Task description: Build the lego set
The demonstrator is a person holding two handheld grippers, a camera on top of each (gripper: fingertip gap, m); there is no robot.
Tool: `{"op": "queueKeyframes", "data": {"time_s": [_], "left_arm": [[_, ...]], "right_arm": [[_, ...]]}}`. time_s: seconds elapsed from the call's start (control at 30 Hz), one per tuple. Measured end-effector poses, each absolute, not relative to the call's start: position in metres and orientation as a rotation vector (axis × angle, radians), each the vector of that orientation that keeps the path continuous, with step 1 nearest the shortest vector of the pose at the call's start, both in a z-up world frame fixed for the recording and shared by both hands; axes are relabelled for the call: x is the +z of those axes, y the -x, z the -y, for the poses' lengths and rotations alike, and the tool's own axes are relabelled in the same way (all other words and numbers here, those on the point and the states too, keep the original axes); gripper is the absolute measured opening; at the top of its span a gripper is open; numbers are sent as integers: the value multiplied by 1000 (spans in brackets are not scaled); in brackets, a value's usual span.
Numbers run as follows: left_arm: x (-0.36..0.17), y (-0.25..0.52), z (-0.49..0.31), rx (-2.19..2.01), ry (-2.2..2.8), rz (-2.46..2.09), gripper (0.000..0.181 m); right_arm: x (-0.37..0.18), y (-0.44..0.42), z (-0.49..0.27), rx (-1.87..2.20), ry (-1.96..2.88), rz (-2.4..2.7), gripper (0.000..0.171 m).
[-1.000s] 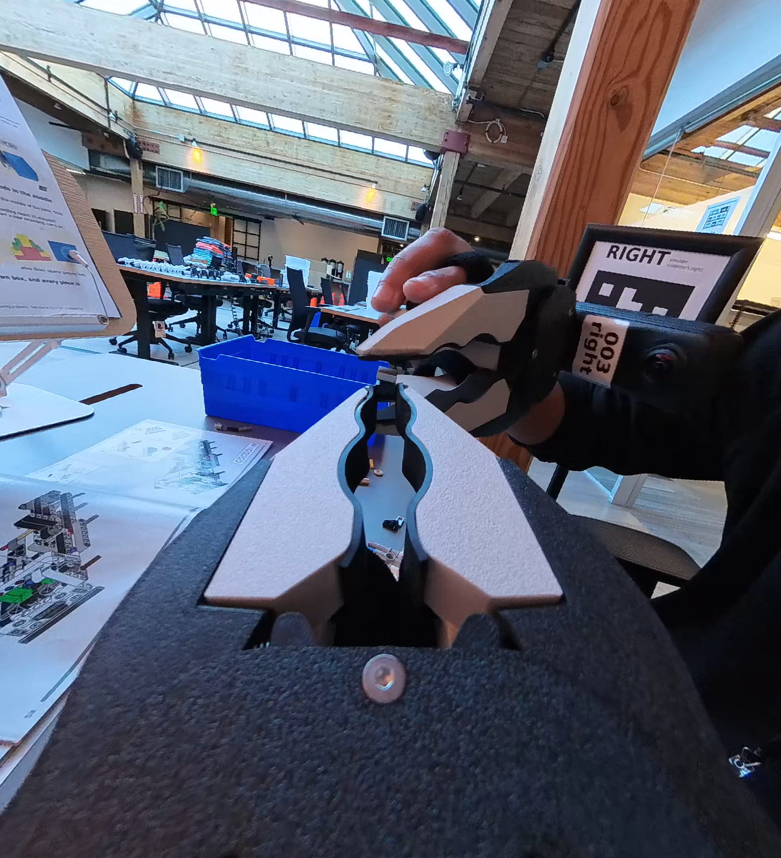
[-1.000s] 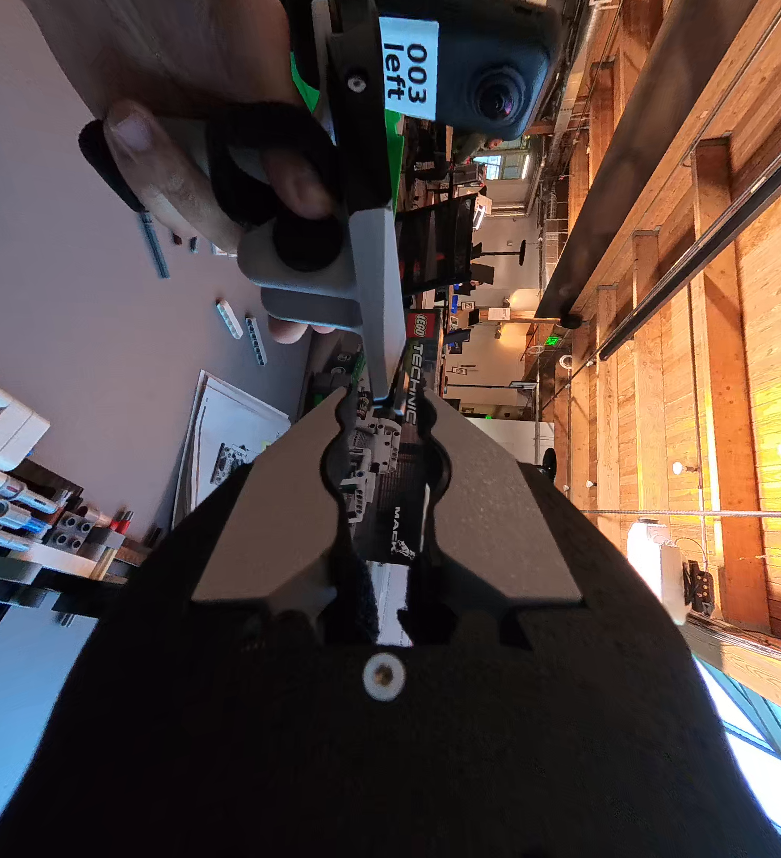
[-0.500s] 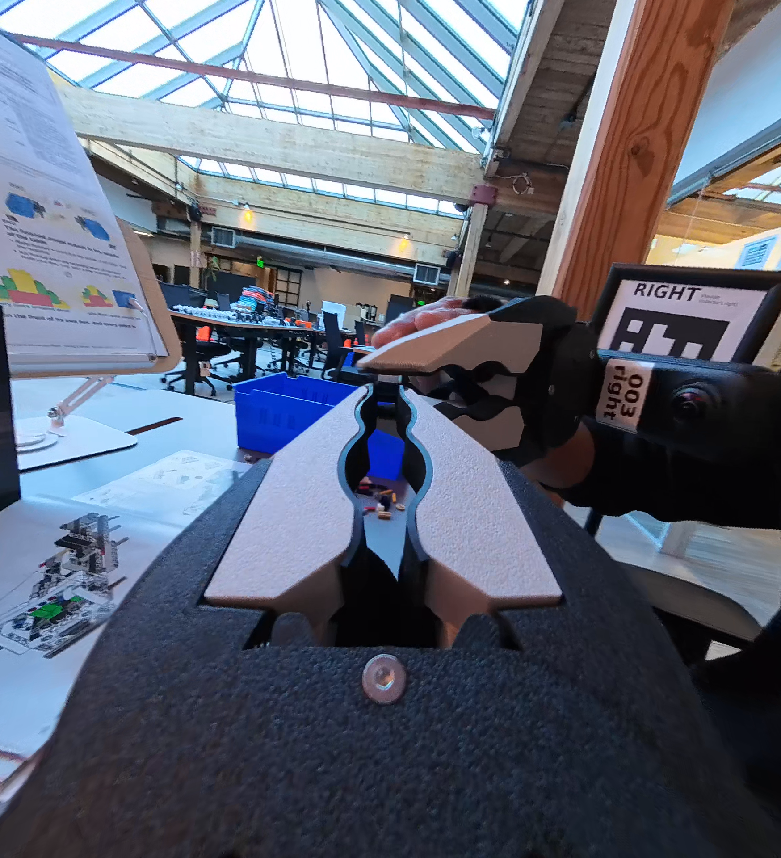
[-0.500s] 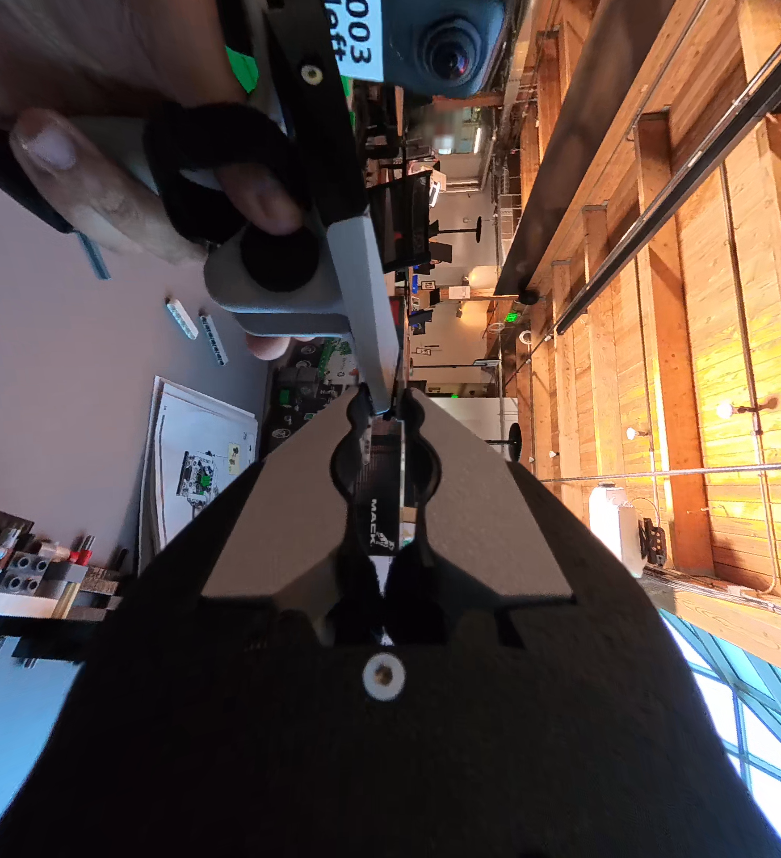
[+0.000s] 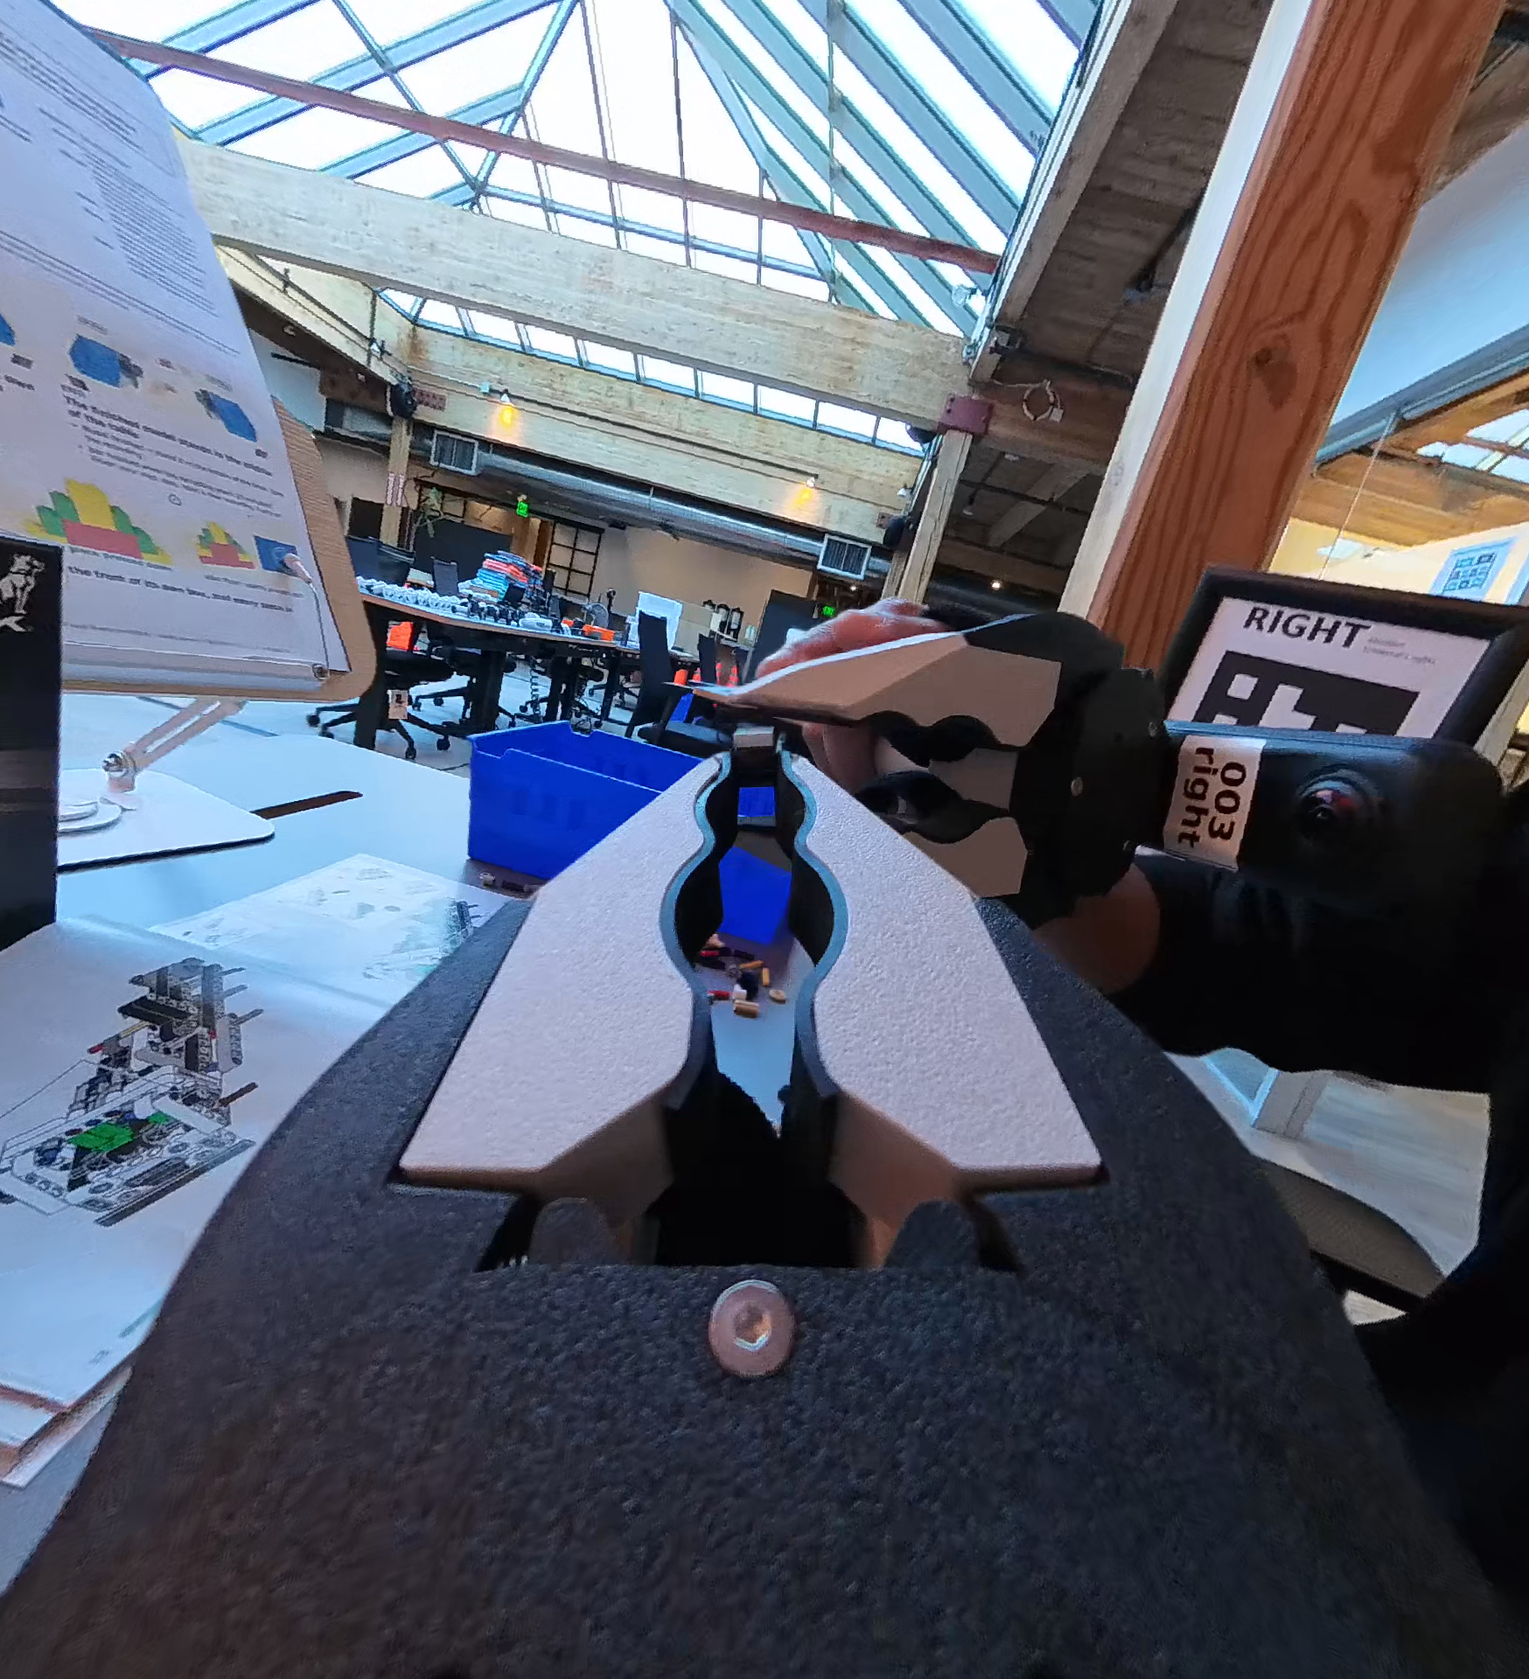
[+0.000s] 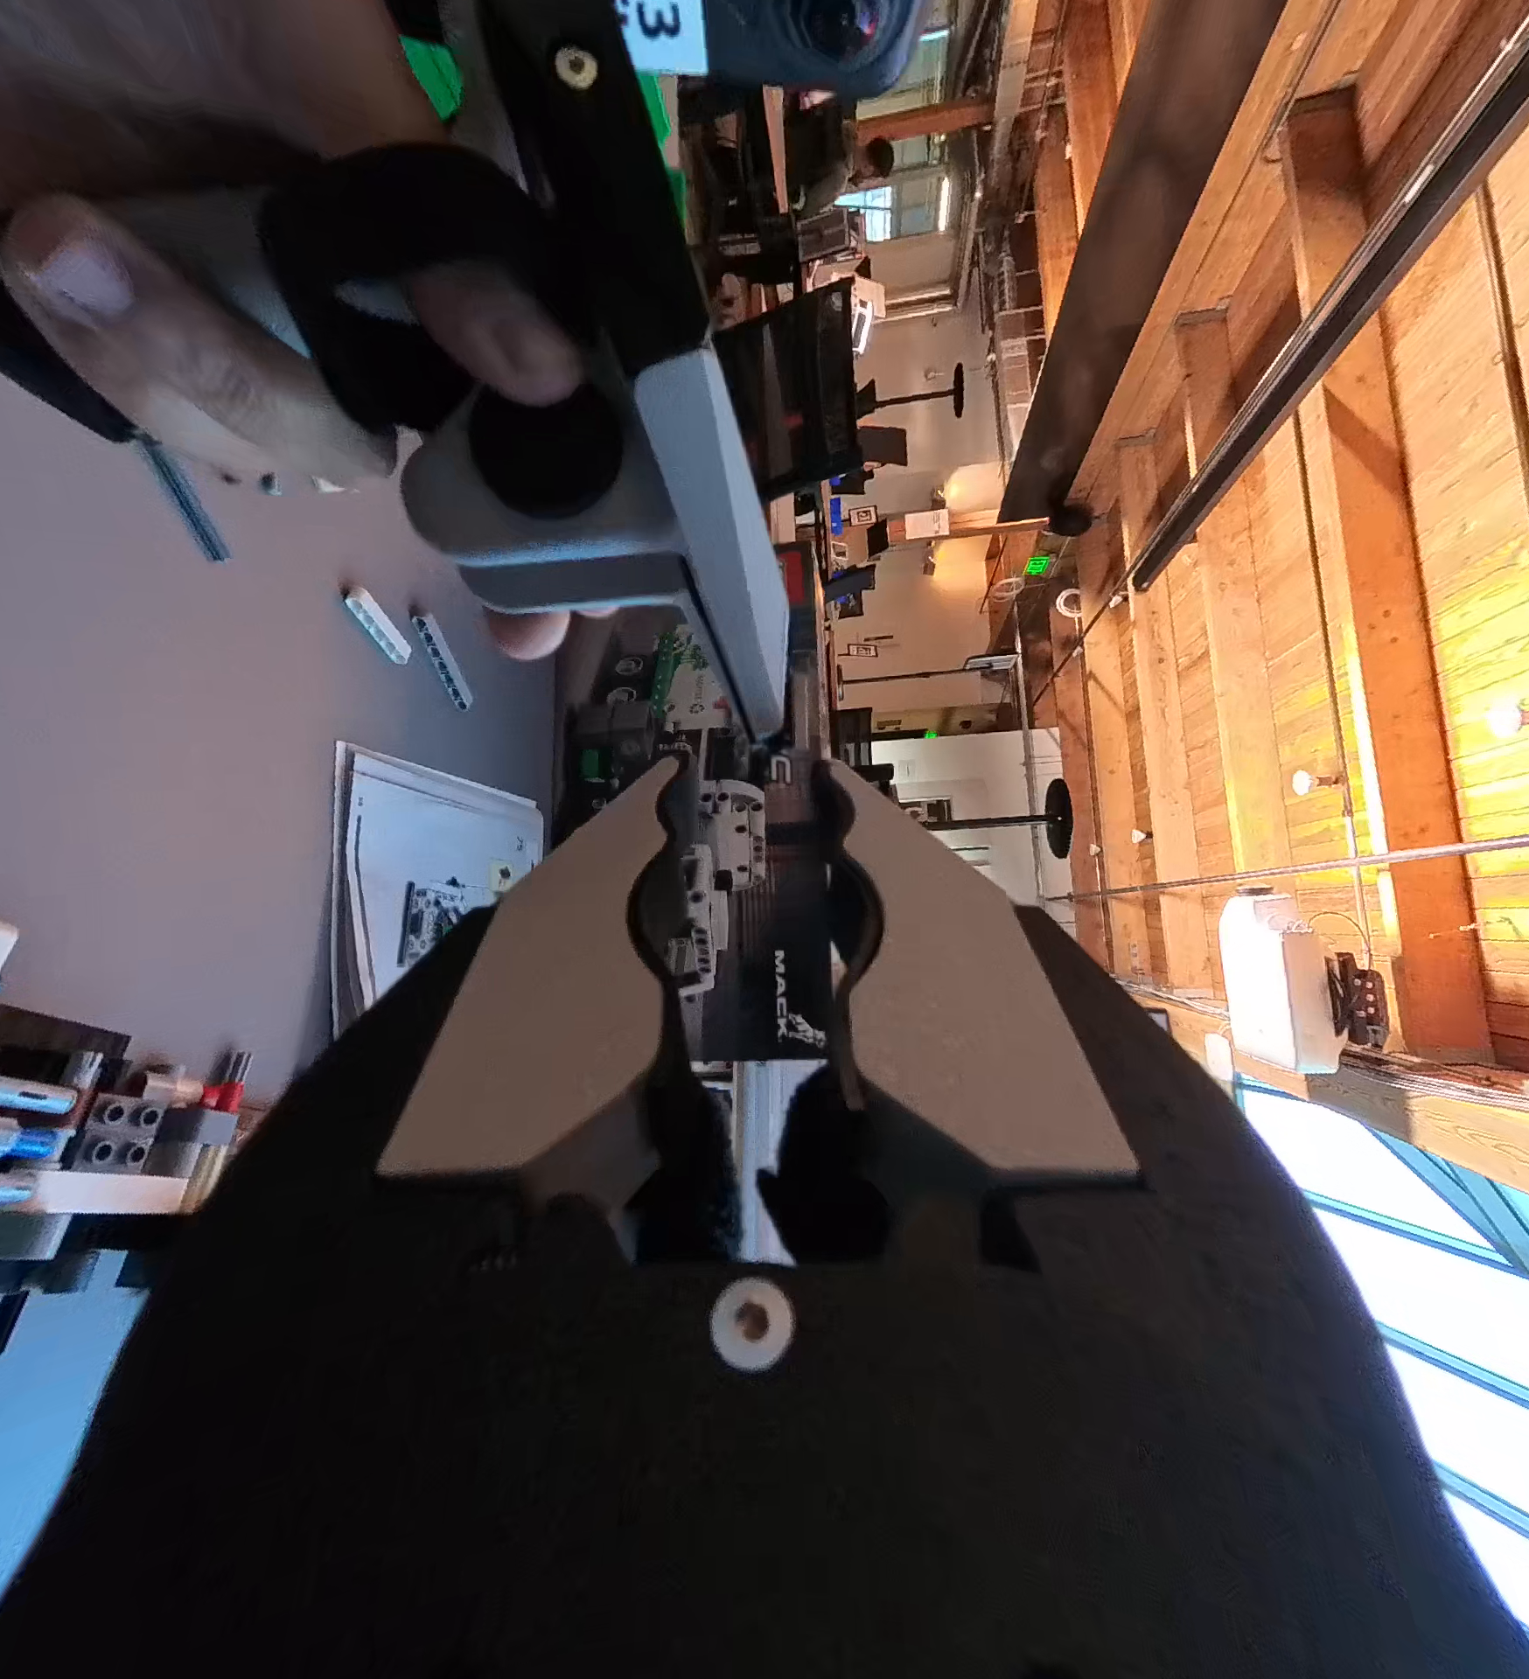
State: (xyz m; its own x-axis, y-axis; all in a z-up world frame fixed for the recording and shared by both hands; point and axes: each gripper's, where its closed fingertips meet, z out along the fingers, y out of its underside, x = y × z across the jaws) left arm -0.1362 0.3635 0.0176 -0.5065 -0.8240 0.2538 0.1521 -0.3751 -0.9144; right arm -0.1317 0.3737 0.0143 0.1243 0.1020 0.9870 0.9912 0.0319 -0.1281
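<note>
Left wrist view: my left hand-held gripper [image 5: 754,759] pinches a small grey piece [image 5: 752,736] at its tips; right hand-held gripper [image 5: 724,704], jaws apart, crosses from 3 o'clock, touching it.

2 grippers [image 5: 754,754] [image 6: 747,777], 1 blue bin [image 5: 561,790], 2 beams [image 6: 376,625] [image 6: 441,661].

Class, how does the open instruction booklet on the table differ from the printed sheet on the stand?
The instruction booklet lies flat on the table; the printed sheet is propped at a tilt on its stand. The booklet shows a line drawing of a grey model; the sheet shows bright coloured blocks. Both are illustrated white paper.
</note>
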Motion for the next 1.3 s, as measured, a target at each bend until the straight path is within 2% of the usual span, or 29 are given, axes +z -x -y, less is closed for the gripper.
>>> {"op": "queueKeyframes", "data": {"time_s": [0.37,1.3], "left_arm": [[15,136,-358,-1969,973,-1222,6],[16,140,-359,-1946,947,-1208,6]], "right_arm": [[16,137,-375,-1114,1261,1266,13],[17,141,-375,-1019,1265,1177,8]]}}
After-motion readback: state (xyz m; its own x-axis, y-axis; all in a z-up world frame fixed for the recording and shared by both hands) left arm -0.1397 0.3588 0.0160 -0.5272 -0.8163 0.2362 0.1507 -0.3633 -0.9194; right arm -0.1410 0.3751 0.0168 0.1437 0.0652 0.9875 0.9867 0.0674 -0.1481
